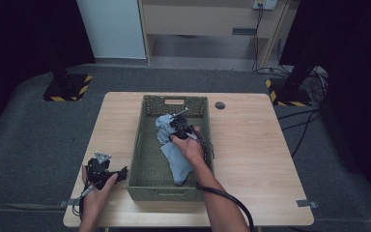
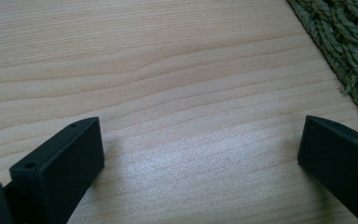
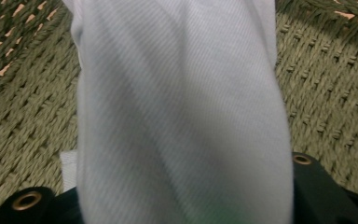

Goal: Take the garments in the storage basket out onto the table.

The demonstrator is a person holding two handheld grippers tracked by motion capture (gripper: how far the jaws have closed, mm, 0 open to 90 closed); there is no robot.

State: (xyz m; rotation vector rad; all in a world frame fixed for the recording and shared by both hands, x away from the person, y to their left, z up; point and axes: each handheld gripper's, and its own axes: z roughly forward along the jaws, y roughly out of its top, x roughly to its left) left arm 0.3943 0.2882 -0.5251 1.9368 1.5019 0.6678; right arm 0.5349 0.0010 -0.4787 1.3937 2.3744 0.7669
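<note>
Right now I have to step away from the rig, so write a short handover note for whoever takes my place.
Left gripper: open, holding nothing, low over the bare table just left of the basket.
Right gripper: inside the green woven basket with the grey-blue cloth between its jaws; a firm clamp cannot be confirmed.
Cloth: bunched at the gripper, the rest trailing along the basket floor toward the near wall.
Done: cloth reached.
Left: it lies wholly in the basket; judging by the pose, lifting or rearranging it probably comes next.
</note>
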